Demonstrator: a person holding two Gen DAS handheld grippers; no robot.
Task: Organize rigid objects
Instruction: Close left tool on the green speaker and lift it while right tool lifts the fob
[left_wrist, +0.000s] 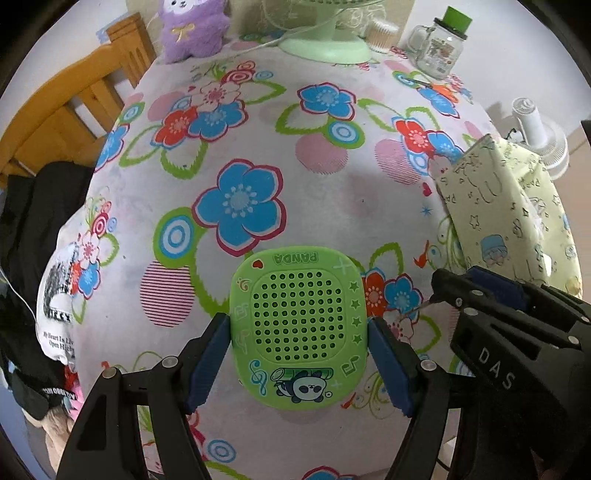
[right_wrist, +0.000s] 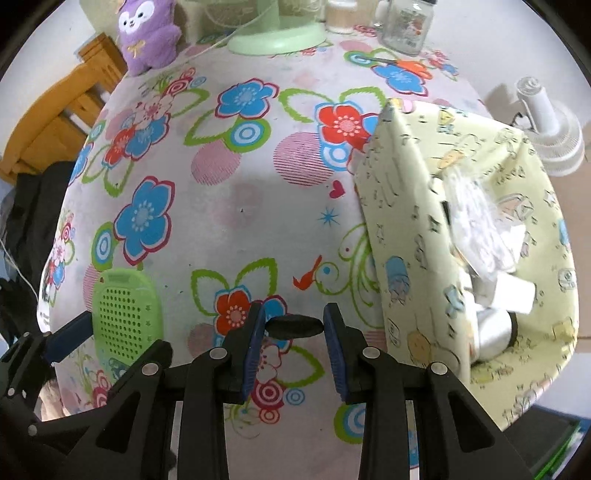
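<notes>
A green perforated panda case (left_wrist: 299, 328) lies between the blue pads of my left gripper (left_wrist: 298, 325), which is shut on it just above the flowered tablecloth (left_wrist: 258, 147). The case also shows at the left of the right wrist view (right_wrist: 125, 314). My right gripper (right_wrist: 294, 325) is shut on a small flat black oval object (right_wrist: 294, 326) held above the cloth. The right gripper shows in the left wrist view (left_wrist: 480, 295) at the right. A pale yellow-green fabric storage box (right_wrist: 402, 221) stands to the right, holding white packets and a silver item.
At the table's back stand a purple plush toy (left_wrist: 194, 29), a green fan base (left_wrist: 325, 46), a glass jar with a green lid (left_wrist: 439, 44) and a cotton-swab cup (left_wrist: 382, 35). A wooden chair (left_wrist: 66, 107) and dark clothes (left_wrist: 33, 236) are at left. A white fan (right_wrist: 554, 129) is at right.
</notes>
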